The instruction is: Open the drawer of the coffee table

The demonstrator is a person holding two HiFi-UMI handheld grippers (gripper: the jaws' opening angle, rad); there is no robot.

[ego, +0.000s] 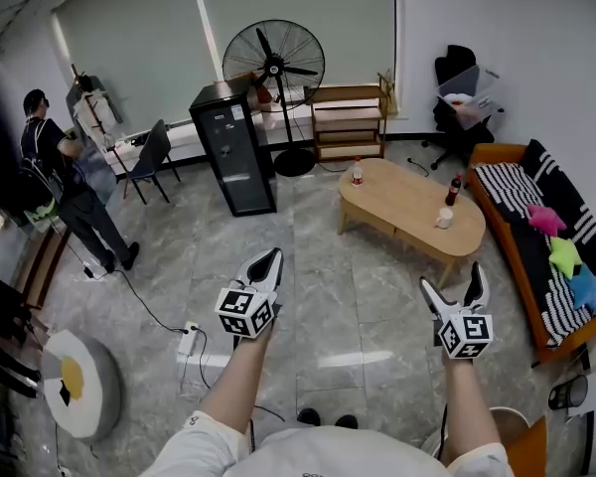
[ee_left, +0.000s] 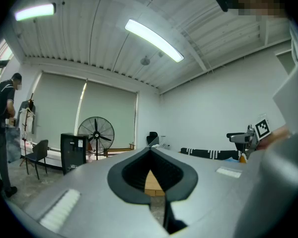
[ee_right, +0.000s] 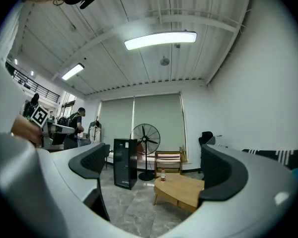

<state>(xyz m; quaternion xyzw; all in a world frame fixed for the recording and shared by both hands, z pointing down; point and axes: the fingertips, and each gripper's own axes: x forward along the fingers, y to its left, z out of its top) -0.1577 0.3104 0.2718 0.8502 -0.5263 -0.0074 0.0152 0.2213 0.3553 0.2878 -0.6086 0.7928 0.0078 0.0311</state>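
Beyond grey tiled floor [ego: 318, 296], an oval wooden coffee table [ego: 407, 207] is faced; left gripper [ego: 271, 256] jaws are held together, right gripper [ego: 452, 276] jaws apart.

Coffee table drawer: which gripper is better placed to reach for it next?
Probably the right gripper: it hangs nearer the coffee table, jaws apart and empty; the left gripper is farther off, jaws together.

Two hand-held grippers [ego: 268, 258] [ego: 452, 278], one surface [ego: 397, 207] at one o'clock, two bottles [ego: 357, 172] [ego: 454, 190], one cup [ego: 444, 218], three star cushions [ego: 544, 219] [ego: 564, 256] [ego: 584, 288], one fan [ego: 274, 63], two chairs [ego: 151, 157] [ego: 457, 107], one person [ego: 65, 182].
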